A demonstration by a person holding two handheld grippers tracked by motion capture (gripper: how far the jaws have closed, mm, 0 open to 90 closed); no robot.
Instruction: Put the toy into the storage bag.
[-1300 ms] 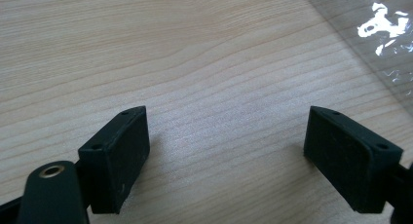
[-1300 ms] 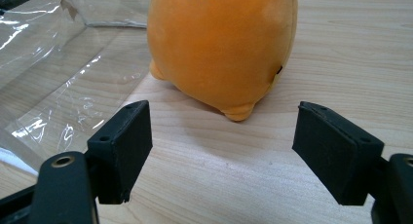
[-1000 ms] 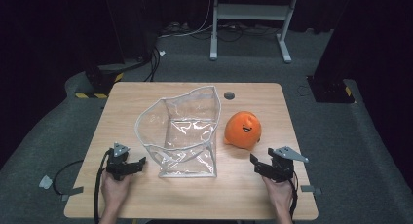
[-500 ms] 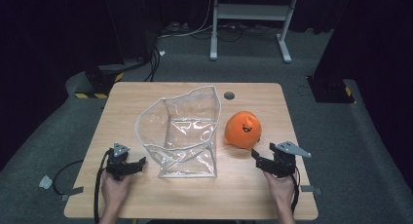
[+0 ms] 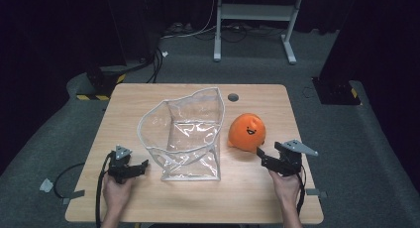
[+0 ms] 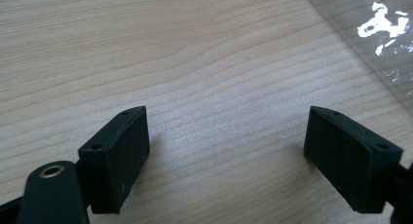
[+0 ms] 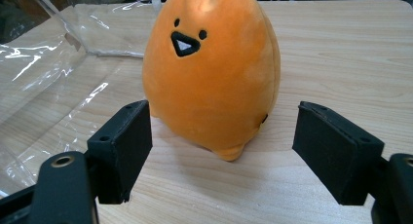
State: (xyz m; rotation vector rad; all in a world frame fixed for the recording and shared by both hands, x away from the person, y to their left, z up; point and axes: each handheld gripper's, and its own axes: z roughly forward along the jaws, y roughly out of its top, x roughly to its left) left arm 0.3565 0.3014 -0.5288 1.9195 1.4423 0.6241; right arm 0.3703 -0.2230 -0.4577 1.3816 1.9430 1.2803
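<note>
Two hand-held grippers recorded at a light wooden surface (image 5: 257, 198), one in each of the person's hands. Item one: left hand-held gripper (image 5: 141, 167), low at the near left of the surface in the high view, jaws pointing toward the clear plastic bag (image 5: 185, 134); in the left gripper view (image 6: 229, 160) its two black jaws stand wide apart over bare wood grain, nothing between them, with a corner of the clear bag at the upper right of that view. Item two: right hand-held gripper (image 5: 260, 154), near right of the surface, jaws aimed toward the orange plush toy (image 5: 246, 132); in the right gripper view (image 7: 221, 153) its jaws are spread wide and hold nothing, the plush toy (image 7: 212, 73) sitting just beyond and between them, not touched by either pad. Item three: orange plush toy, rounded, egg-shaped, with two small black eyes and a dark beak-like mouth; it sits on the surface right of centre, just beside the right edge of the bag, its face turned toward the right hand-held gripper. Item four: clear plastic bag, white-edged, standing open at the centre of the surface, crumpled and glossy with reflections; the right gripper view shows part of it (image 7: 58, 63) at left, behind and beside the toy. Item five: small dark round hole (image 5: 233, 97) in the surface, beyond the bag. Black cables trail from both hand-held grippers toward the near edge.
</note>
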